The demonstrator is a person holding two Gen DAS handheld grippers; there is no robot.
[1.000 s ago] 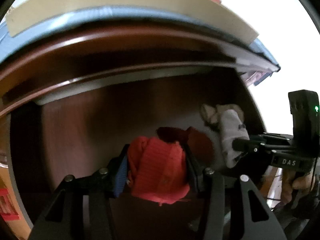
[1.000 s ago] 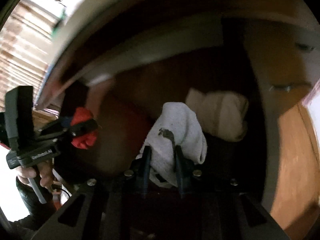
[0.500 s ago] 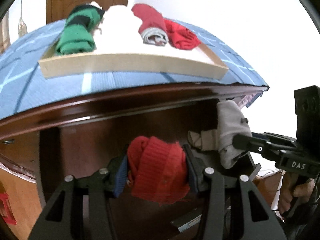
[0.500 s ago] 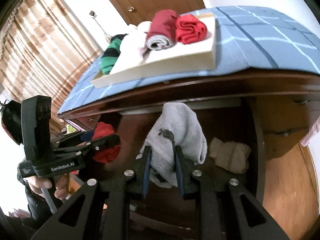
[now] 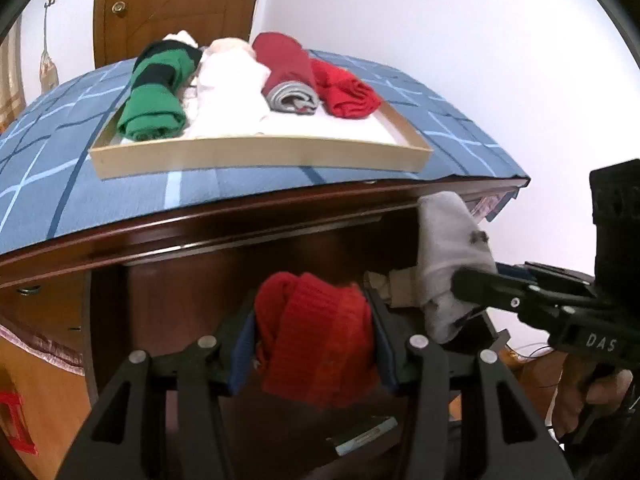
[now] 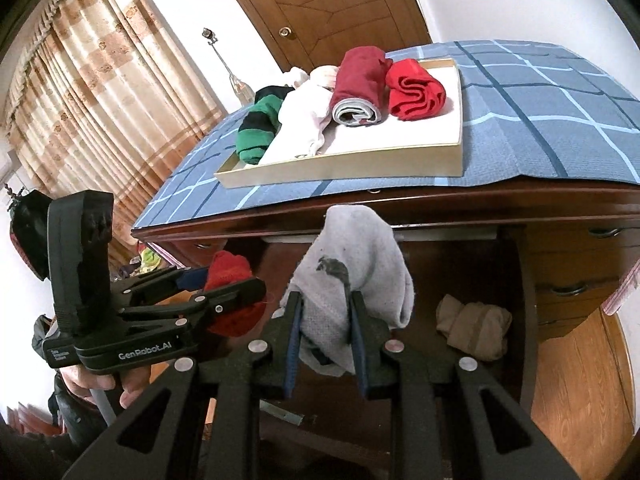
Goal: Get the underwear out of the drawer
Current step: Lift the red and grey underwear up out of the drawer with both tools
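A: From your left wrist view, how far along are you?

B: Your left gripper (image 5: 314, 344) has its jaws clamped on a red knitted bundle (image 5: 316, 332), held above the open drawer (image 5: 168, 304). To the right, your right gripper (image 5: 472, 284) pinches a grey piece (image 5: 448, 248). On the tabletop beyond, a tray (image 5: 256, 158) already carries four rolled pieces. So you seem past the picking, with both pieces clear of the drawer floor.

A: And from the right wrist view?

B: Your jaws are nearly together, squeezing that grey piece (image 6: 352, 280), which hangs in front of the drawer opening. A beige piece (image 6: 472, 326) lies in the drawer at the far right, so at least one remains to fetch. What you hold probably belongs on the tray (image 6: 344, 164), I reckon.
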